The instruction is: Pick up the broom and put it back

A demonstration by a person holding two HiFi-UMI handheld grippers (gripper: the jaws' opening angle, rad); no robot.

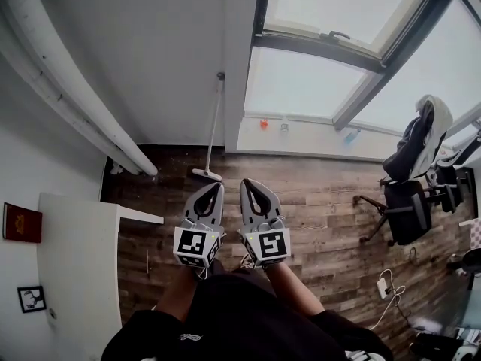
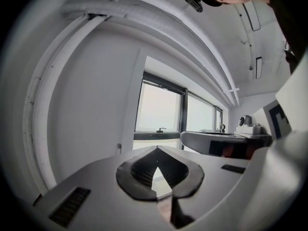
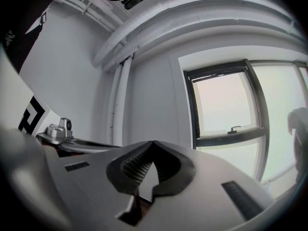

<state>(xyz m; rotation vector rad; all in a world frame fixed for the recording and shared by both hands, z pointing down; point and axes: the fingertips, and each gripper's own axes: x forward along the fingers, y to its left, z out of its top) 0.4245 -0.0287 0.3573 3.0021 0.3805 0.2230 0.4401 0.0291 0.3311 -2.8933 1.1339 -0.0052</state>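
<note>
Grey plastic left gripper [image 1: 218, 187], right gripper [image 1: 246, 183], tips meeting; slim white broom [image 1: 213, 126].

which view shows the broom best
The head view: the broom leans whole against the wall by the window, head on the floor. The two gripper views show only wall, pipes and window; no broom is clear there.

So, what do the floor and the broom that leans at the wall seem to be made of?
Floor: wood planks or wood-look laminate, with a matte finish; the brown boards vary in tone and show seams. Broom: a thin, pale, smooth handle, probably painted metal or plastic; it is too small to tell which. Its head is pale too; the bristles cannot be made out.
</note>
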